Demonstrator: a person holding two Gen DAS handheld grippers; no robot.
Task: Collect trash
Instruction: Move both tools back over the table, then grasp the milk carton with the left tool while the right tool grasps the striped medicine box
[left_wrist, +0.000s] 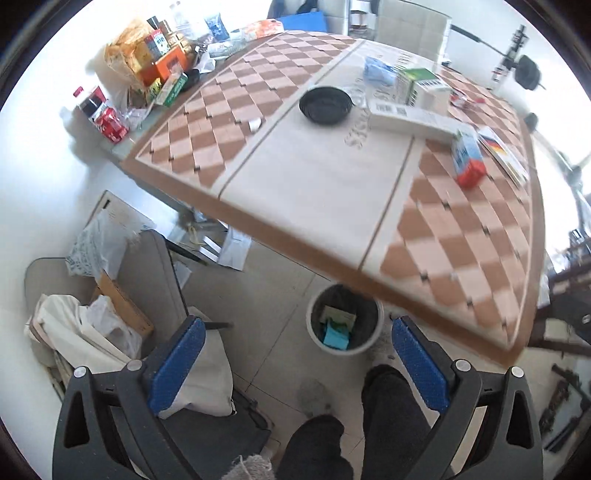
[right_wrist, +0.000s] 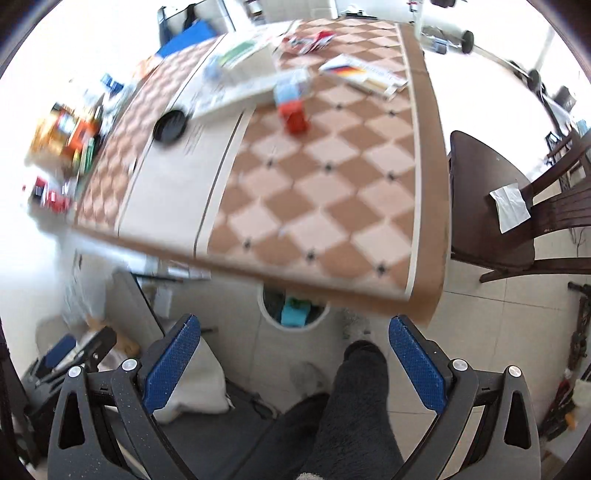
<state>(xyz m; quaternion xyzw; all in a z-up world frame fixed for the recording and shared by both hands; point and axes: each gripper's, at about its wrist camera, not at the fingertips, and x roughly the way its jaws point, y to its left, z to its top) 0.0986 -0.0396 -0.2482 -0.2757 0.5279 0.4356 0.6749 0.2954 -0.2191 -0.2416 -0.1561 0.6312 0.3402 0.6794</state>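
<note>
Both claws are held up over the floor, near the front edge of the counter with the brown and cream checked cloth. The left claw has its blue fingers wide apart and holds nothing. The right claw is also wide apart with nothing in it.

The round white trash bin with a dark liner stands on the floor, partly tucked under the near edge of the counter. Inside it lie a light blue box and a pale card.

On the counter, far from the claws, a small blue and red carton lies on its side at the right. A black round bowl sits near the middle, beside a long white box. The right view is blurry, so small things there are hard to tell.
</note>
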